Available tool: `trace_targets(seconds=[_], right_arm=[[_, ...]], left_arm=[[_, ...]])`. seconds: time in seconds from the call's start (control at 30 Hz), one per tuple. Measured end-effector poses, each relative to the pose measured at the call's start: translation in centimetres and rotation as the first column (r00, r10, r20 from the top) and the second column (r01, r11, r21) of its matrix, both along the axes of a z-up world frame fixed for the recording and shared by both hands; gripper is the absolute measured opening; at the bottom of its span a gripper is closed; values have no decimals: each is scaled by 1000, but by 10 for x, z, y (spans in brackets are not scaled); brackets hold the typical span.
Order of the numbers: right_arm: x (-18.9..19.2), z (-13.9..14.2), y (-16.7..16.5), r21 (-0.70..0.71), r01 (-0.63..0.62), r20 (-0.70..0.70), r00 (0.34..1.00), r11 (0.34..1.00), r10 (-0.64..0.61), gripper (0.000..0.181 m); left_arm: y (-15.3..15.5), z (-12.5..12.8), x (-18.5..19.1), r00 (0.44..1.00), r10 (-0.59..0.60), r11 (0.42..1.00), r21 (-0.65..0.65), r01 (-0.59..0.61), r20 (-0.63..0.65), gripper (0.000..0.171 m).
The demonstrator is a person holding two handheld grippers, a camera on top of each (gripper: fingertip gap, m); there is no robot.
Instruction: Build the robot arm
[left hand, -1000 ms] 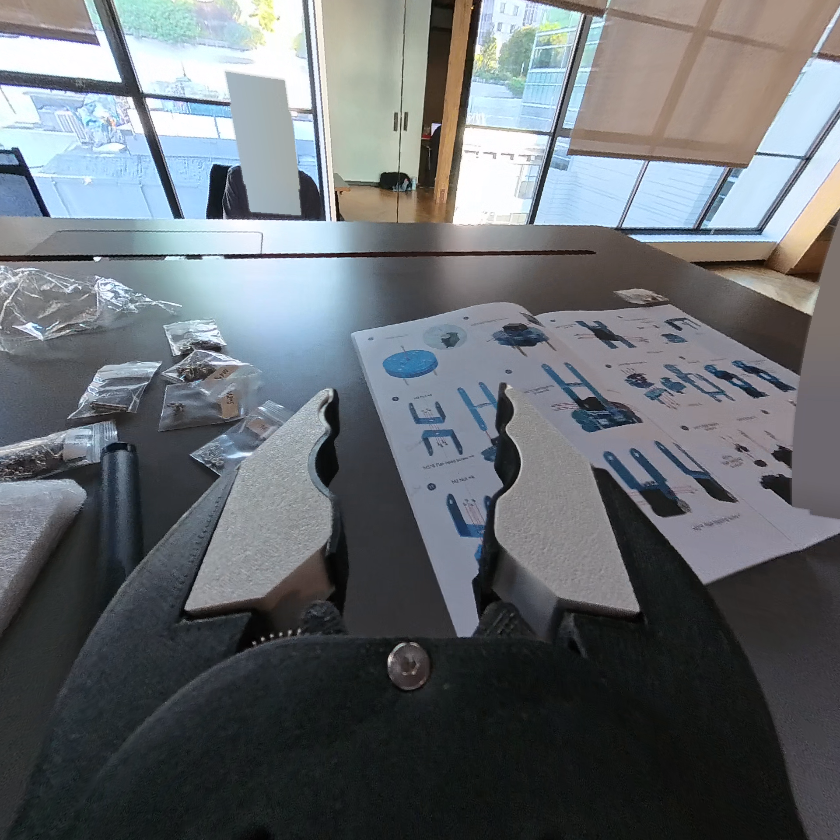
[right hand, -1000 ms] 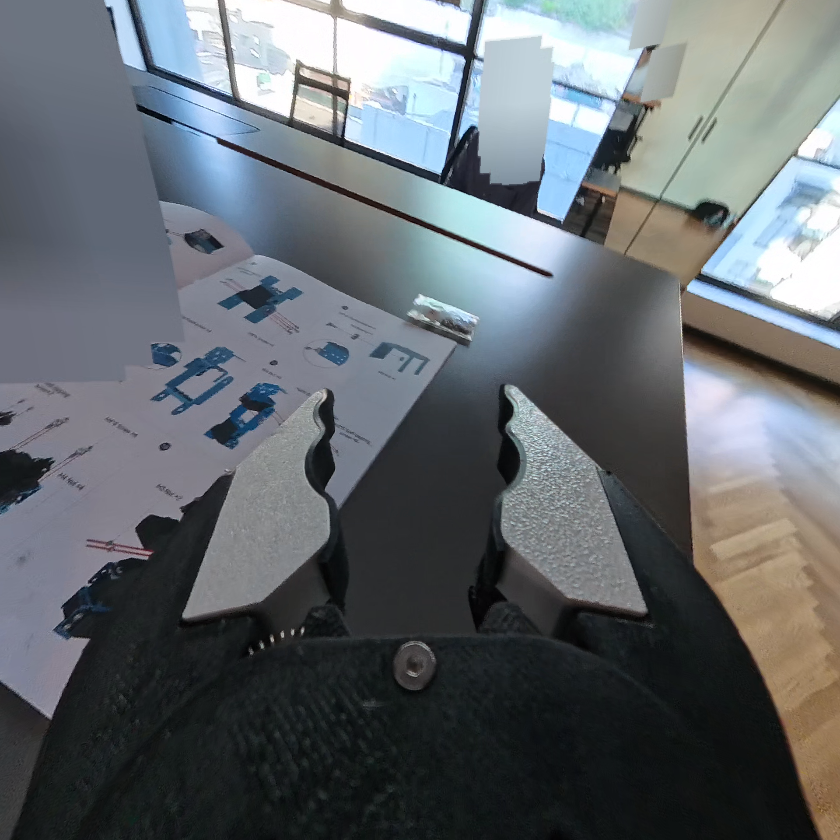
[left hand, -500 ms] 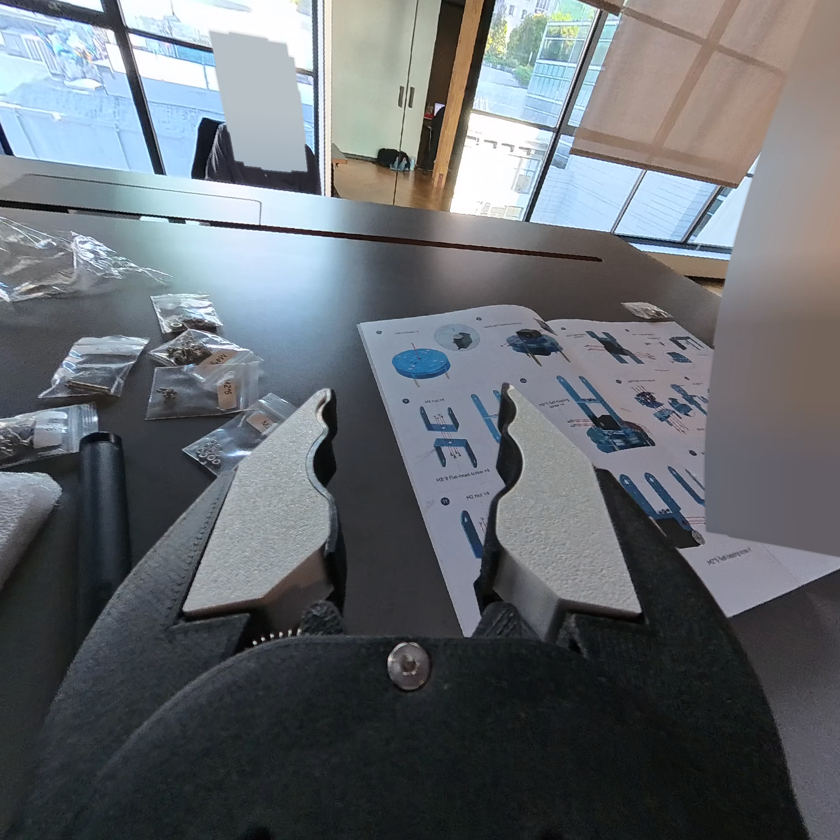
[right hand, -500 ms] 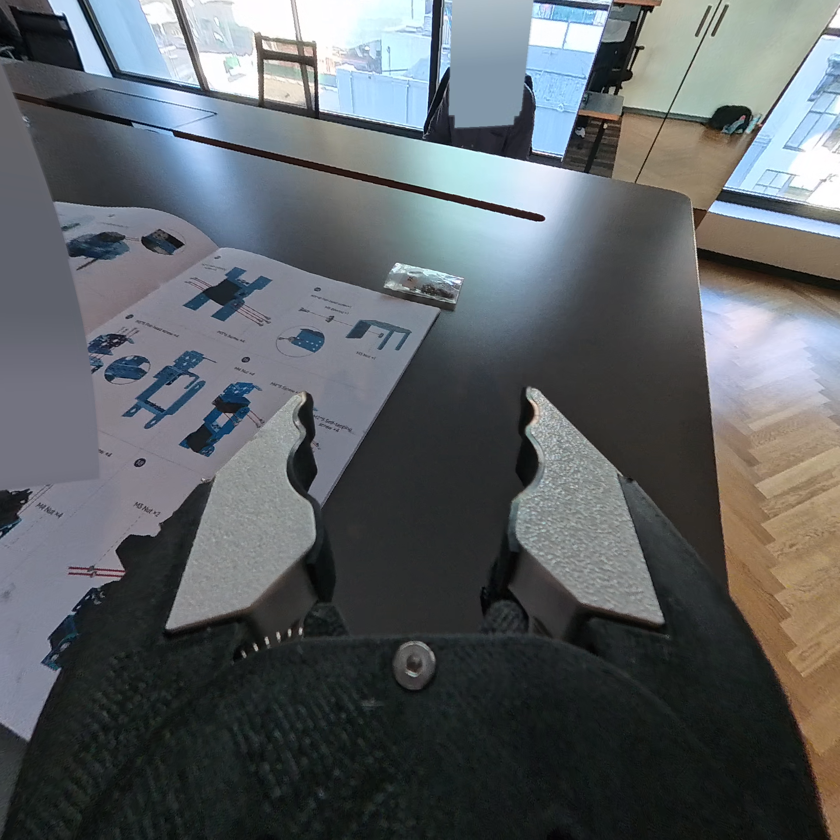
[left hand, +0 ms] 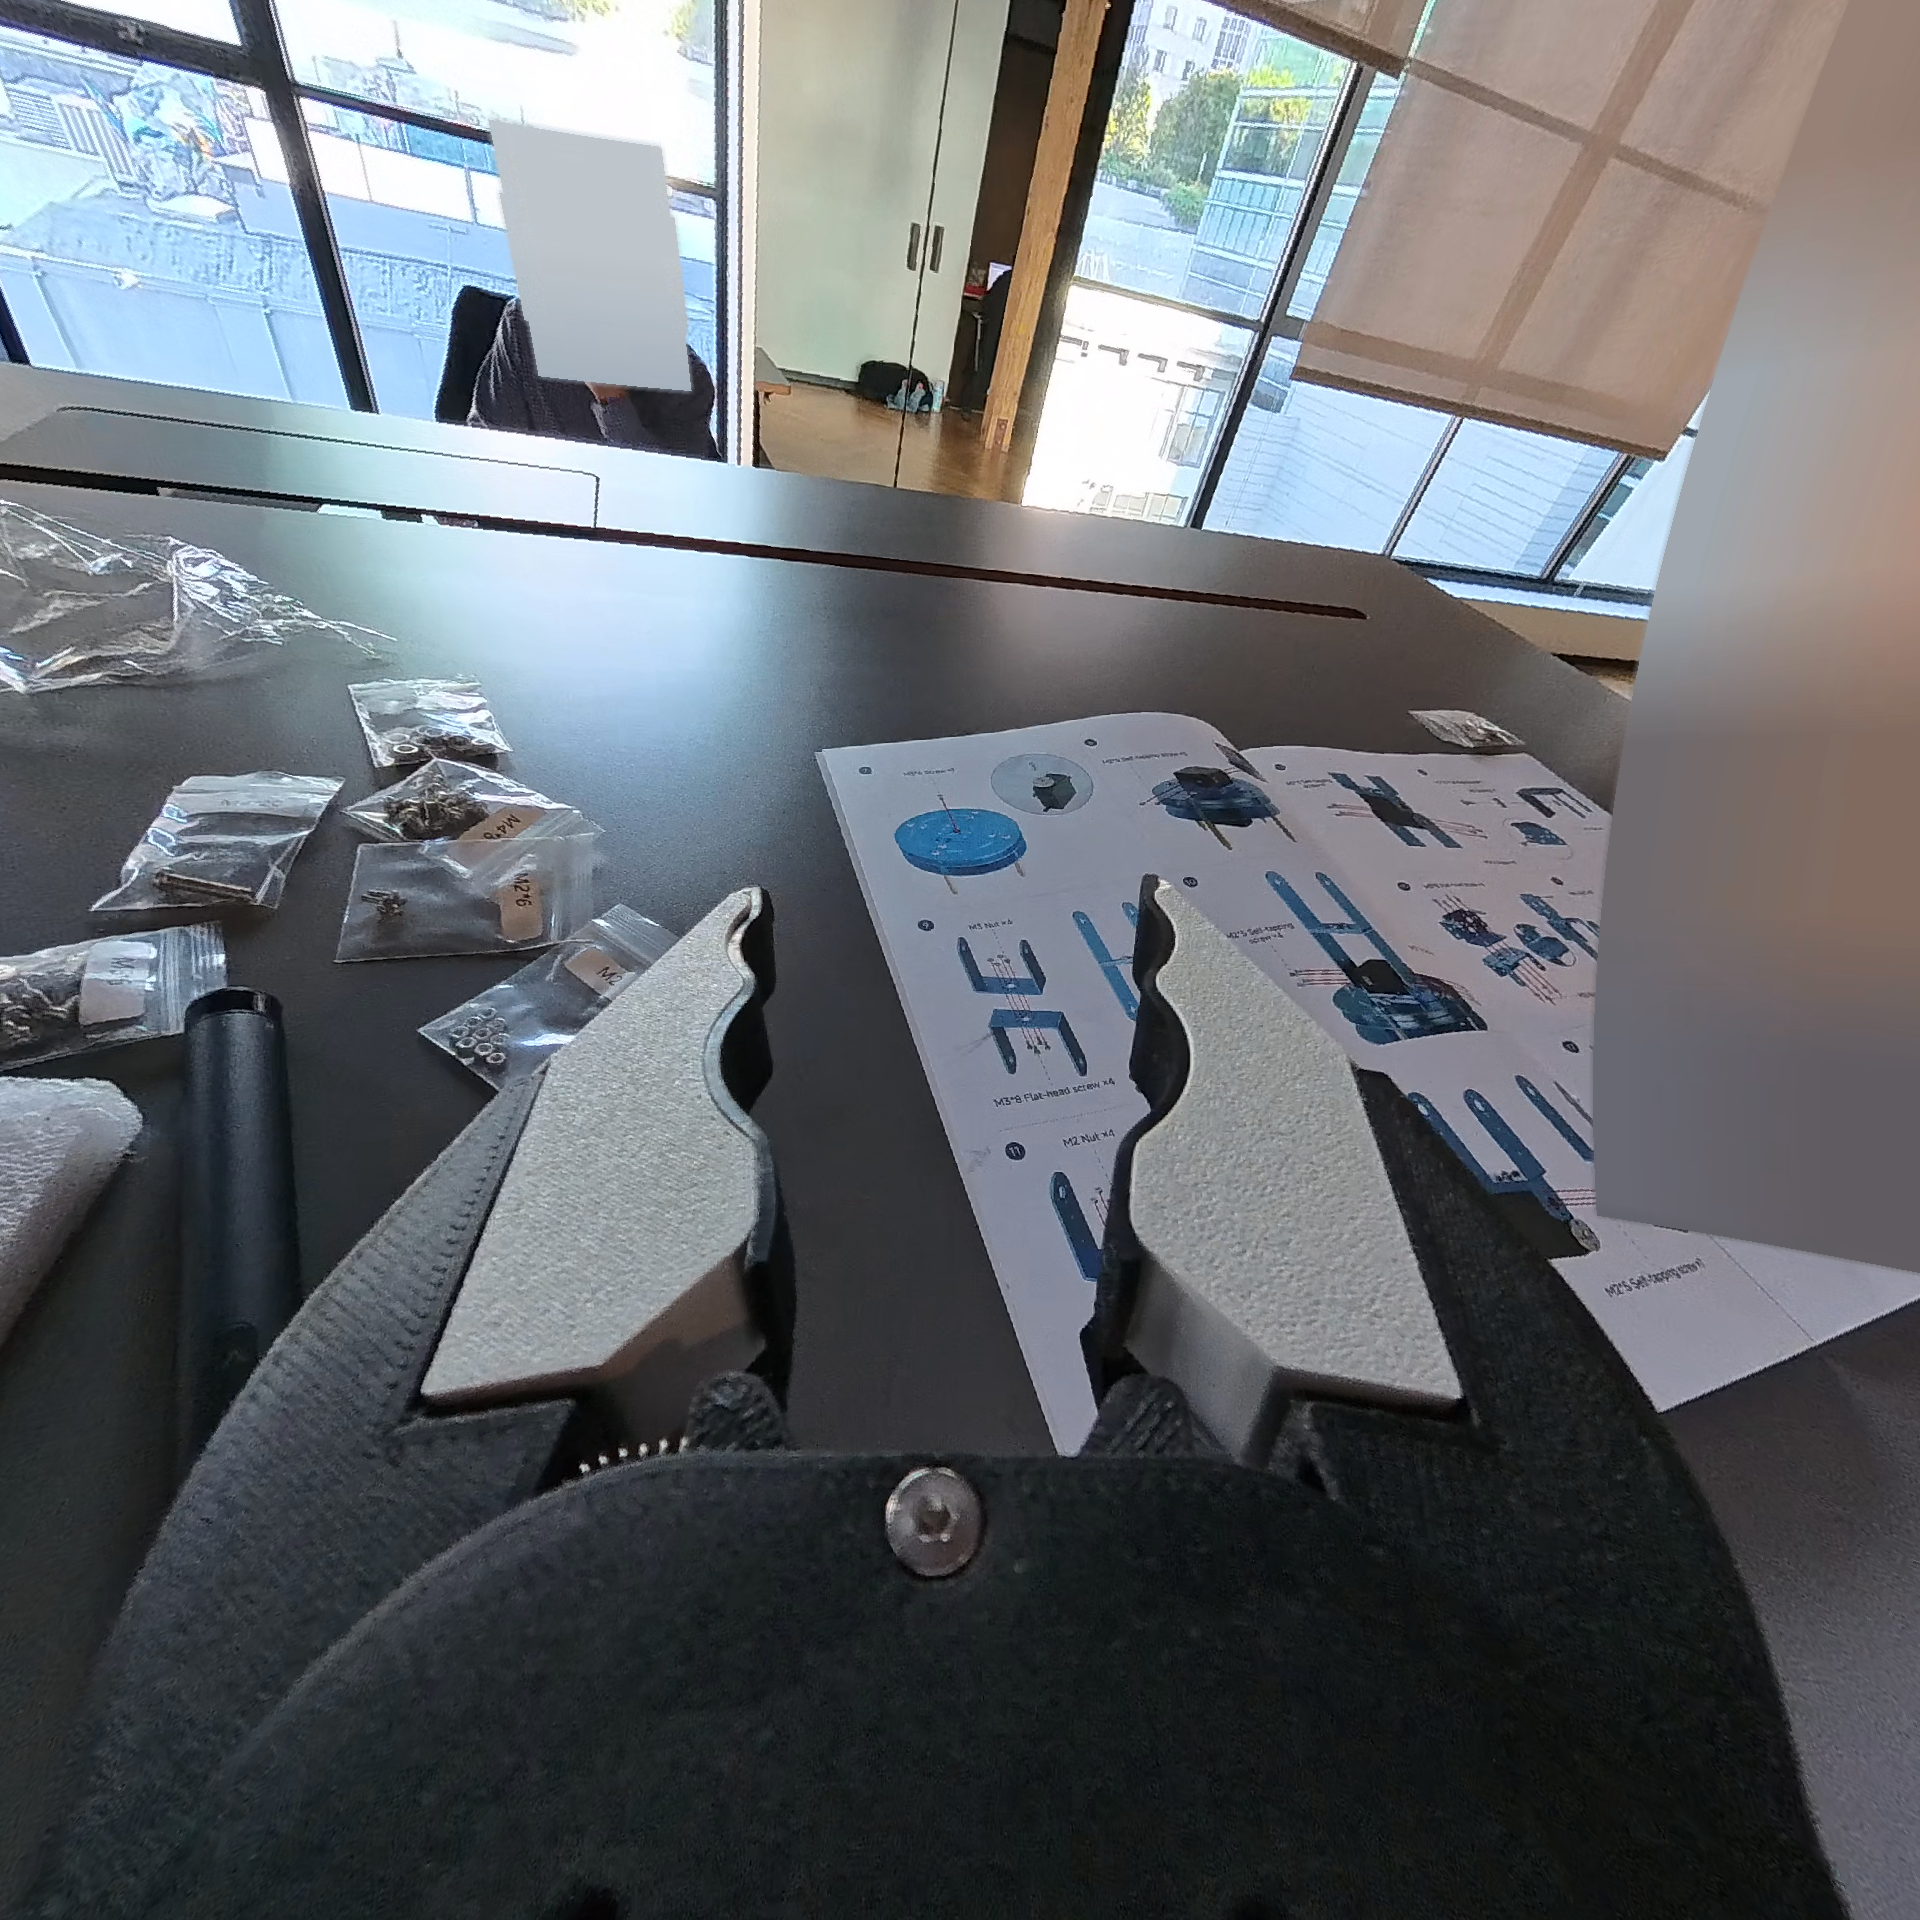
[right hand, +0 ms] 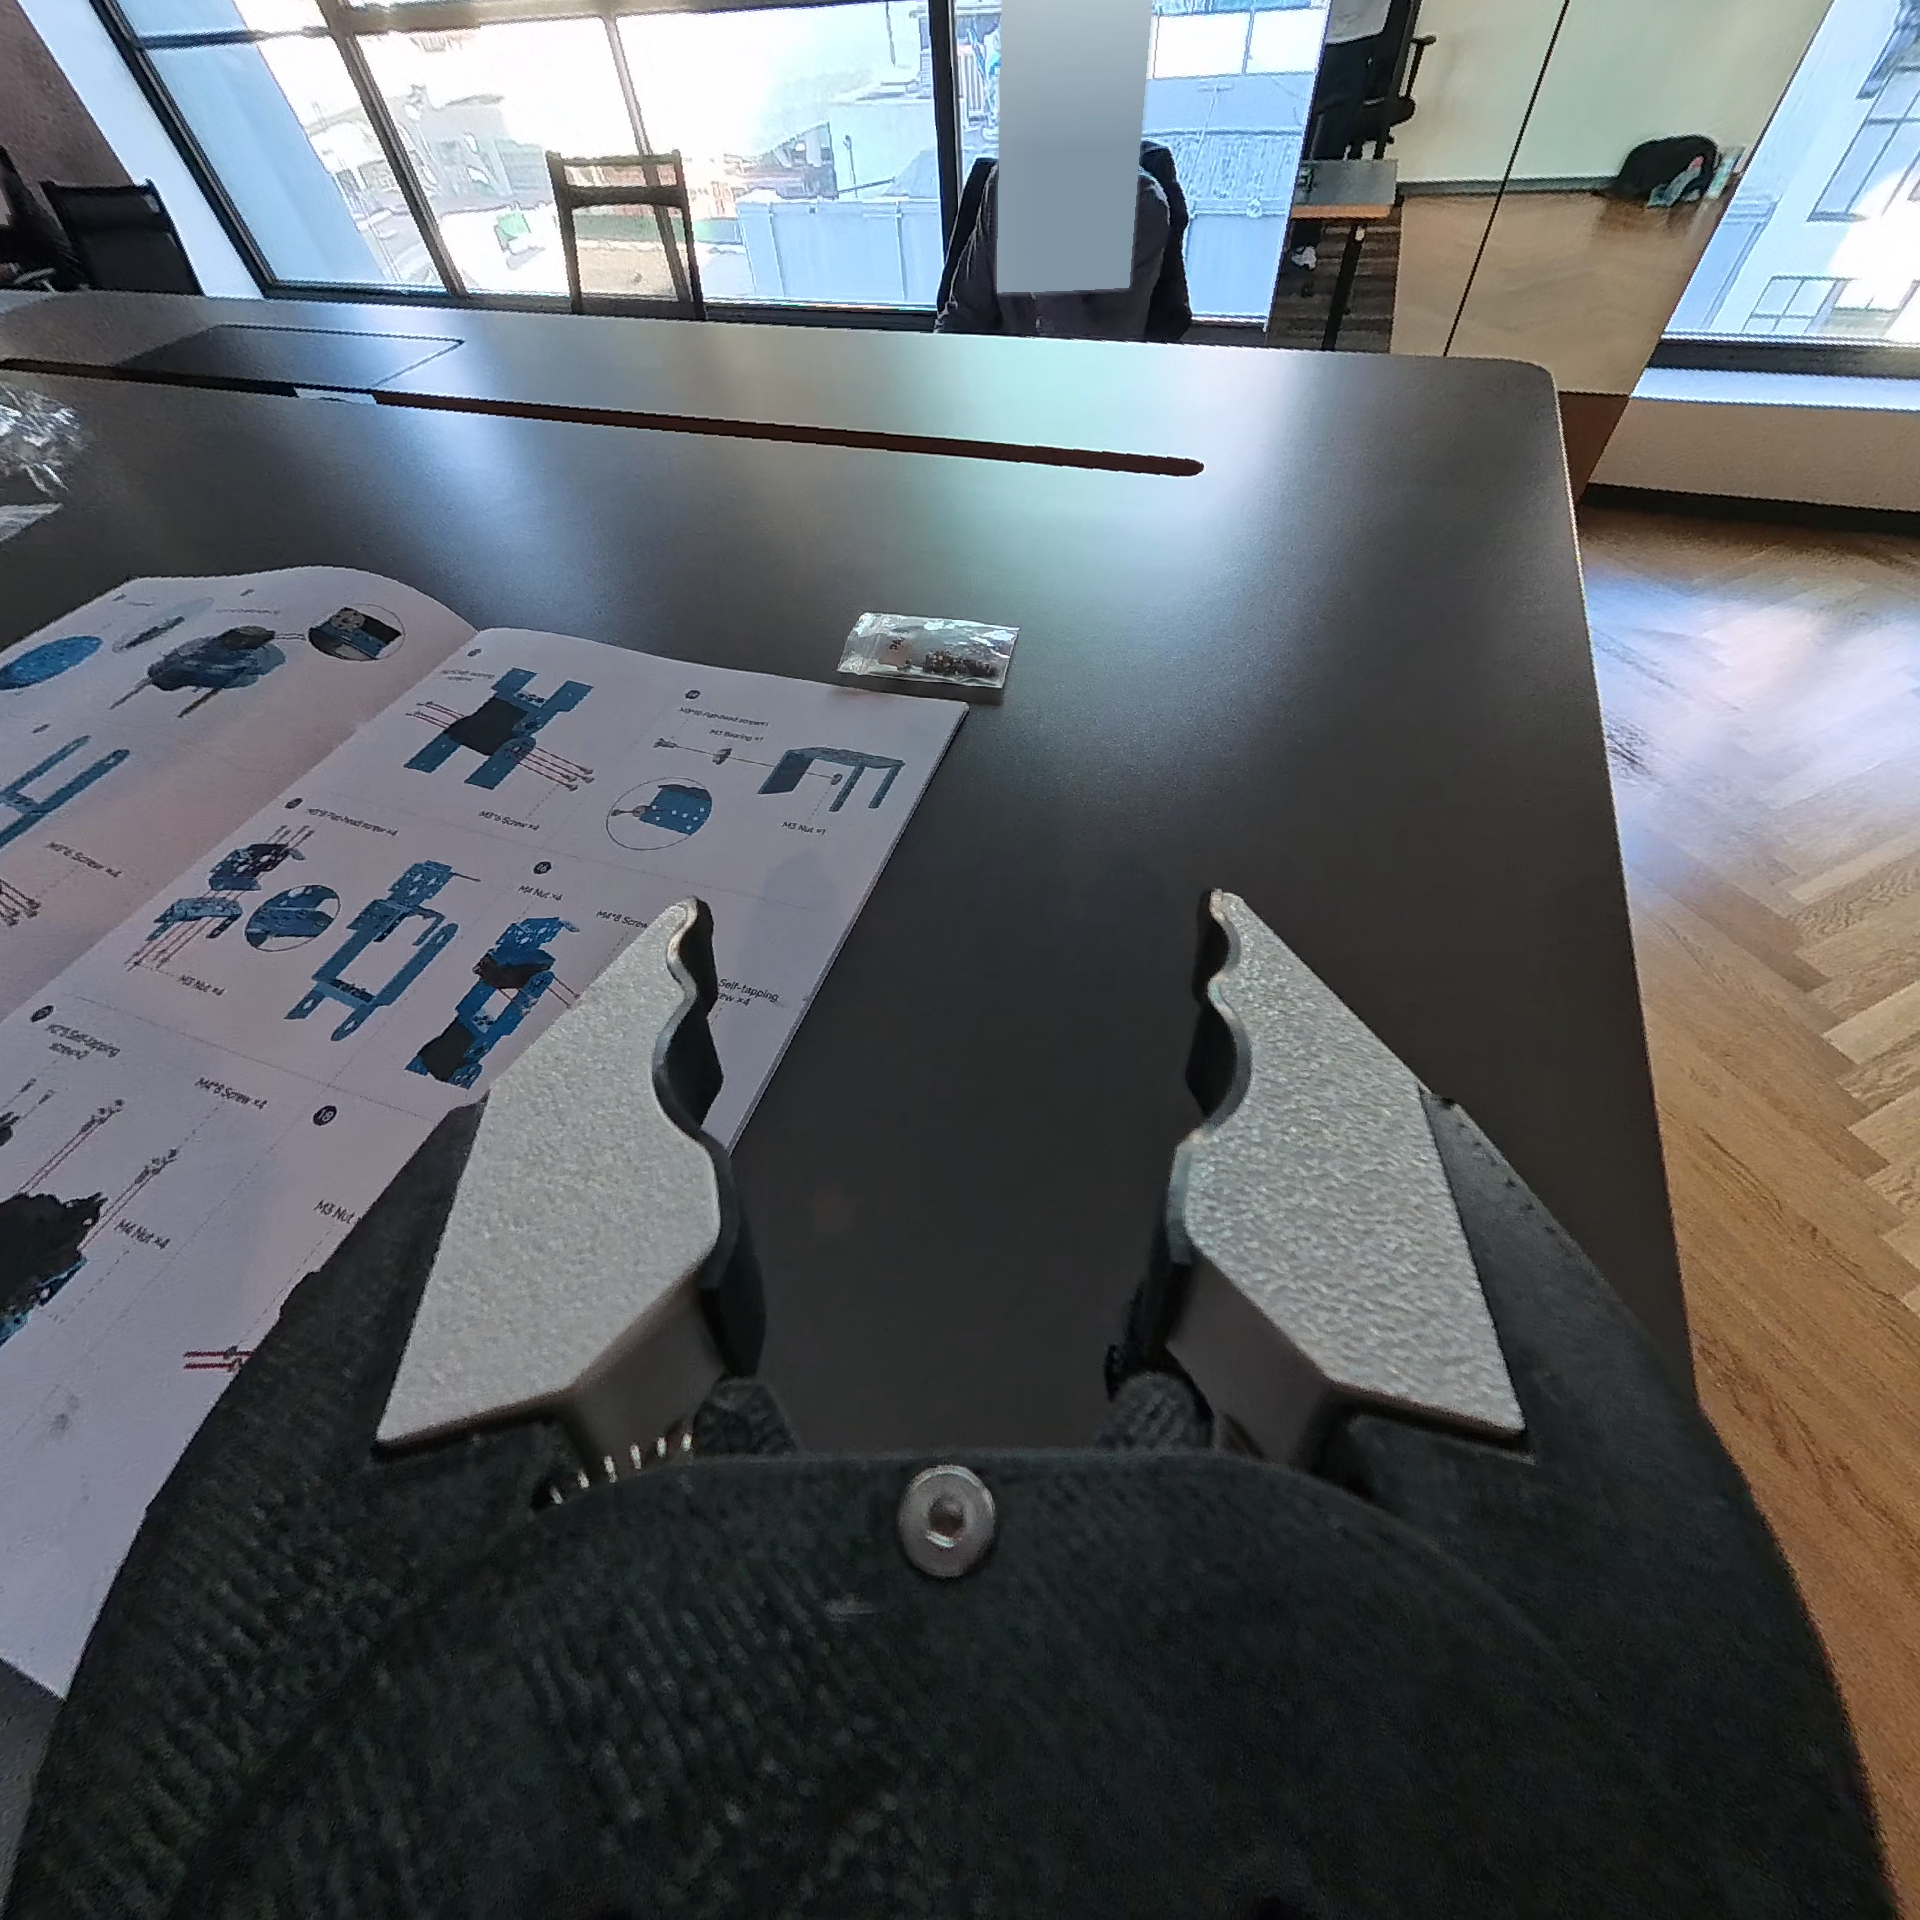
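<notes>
My left gripper [left hand: 951, 909] is open and empty above the dark table [left hand: 727, 665], at the left edge of an open instruction booklet [left hand: 1195, 935] with blue diagrams. Several small clear bags of screws and nuts [left hand: 468, 894] lie to its left. My right gripper [right hand: 951, 914] is open wide and empty above the table [right hand: 1195, 831], by the booklet's right edge [right hand: 520, 831]. A small clear bag of screws [right hand: 932, 646] lies beyond it at the booklet's far right corner; it also shows in the left wrist view [left hand: 1467, 727].
A dark blue cylindrical tool [left hand: 234, 1132] and a white foam piece [left hand: 42, 1164] lie at the near left. Crumpled clear plastic [left hand: 125, 603] lies far left. The table's right edge [right hand: 1600, 831] drops to a wooden floor. A seated person [right hand: 1060, 270] is beyond the table. My right tips are about 60 centimetres from the white foam piece [left hand: 42, 1164], my left tips only 15 centimetres.
My right gripper has opened wider and swung left, so the small screw bag sits more centred ahead. My left gripper has shifted slightly, jaws unchanged.
</notes>
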State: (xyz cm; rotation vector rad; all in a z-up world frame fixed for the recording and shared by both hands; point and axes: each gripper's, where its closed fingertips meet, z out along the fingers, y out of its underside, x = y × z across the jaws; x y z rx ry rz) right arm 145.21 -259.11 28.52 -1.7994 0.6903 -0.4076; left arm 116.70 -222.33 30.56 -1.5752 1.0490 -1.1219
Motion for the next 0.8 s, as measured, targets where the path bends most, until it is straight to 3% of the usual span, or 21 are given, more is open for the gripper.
trace_targets(seconds=[0.5, 0.7, 0.8], right_arm=[[2, -2, -4, -1, 52, -31, 998, 999, -52, 87], [4, 30, -15, 94, 103, 63, 992, 990, -109, 87], [15, 47, -25, 191, 207, 102, 968, 959, -229, 85]], left_arm=[[4, -1, 1, 999, 30, 999, 13, -30, -18, 73], [17, -4, -3, 992, 112, 993, 49, -109, -55, 85], [24, -13, -8, 974, 179, 981, 98, -167, -139, 86]])
